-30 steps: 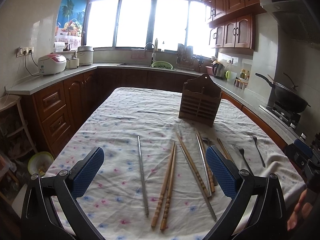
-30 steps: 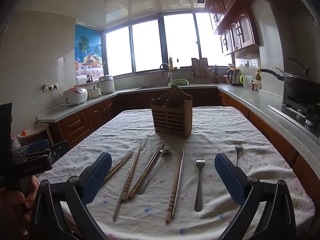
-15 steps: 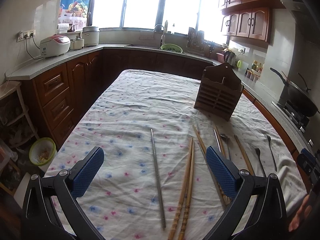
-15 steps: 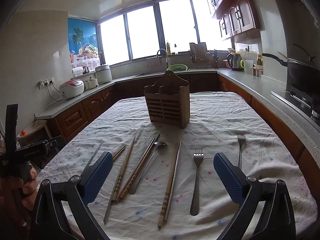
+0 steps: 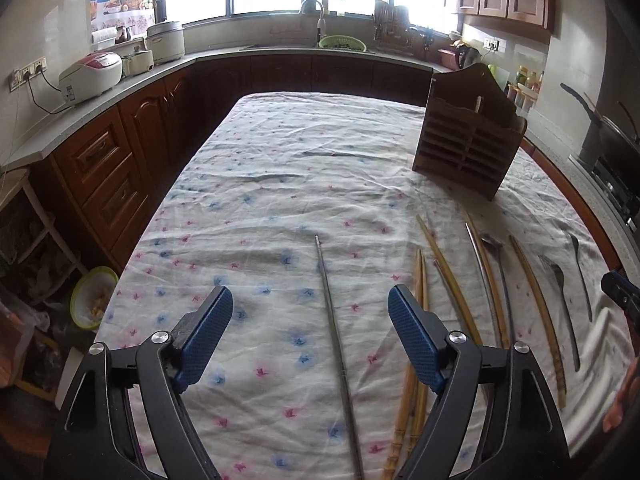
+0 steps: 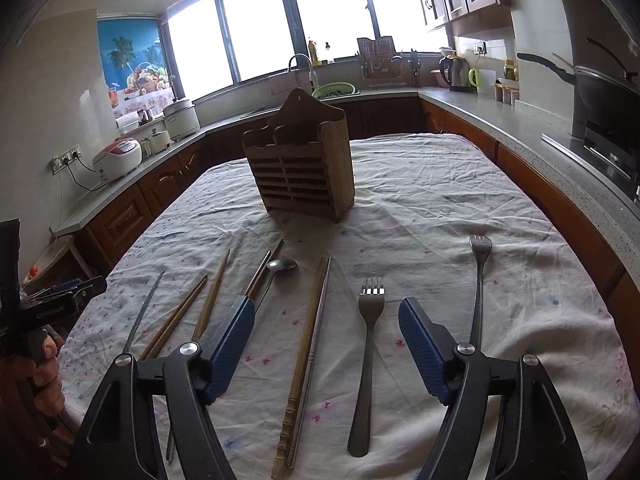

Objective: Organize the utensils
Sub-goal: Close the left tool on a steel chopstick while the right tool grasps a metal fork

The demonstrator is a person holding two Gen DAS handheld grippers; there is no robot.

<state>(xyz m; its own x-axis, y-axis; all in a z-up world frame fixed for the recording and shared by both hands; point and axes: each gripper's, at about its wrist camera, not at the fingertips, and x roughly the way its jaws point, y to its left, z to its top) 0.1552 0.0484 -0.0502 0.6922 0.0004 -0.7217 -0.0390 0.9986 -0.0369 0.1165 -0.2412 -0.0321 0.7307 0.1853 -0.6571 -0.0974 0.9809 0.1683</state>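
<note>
Steel and bamboo lie crowded on the cloth before the wooden holder (image 6: 304,168) — my left gripper (image 5: 310,322), narrowing over the metal chopstick (image 5: 336,332), and right gripper (image 6: 326,340), narrowing over the fork (image 6: 366,364), both empty, could pinch neighbours.

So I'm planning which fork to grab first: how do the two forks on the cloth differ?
The near fork lies between the right gripper's closing fingers, untouched; the far fork lies outside its right finger. The near fork has a broader head and a wide flat handle; the far fork is slimmer. The far fork's tines reach further up the table. Both are metal, tines toward the wooden holder.
</note>
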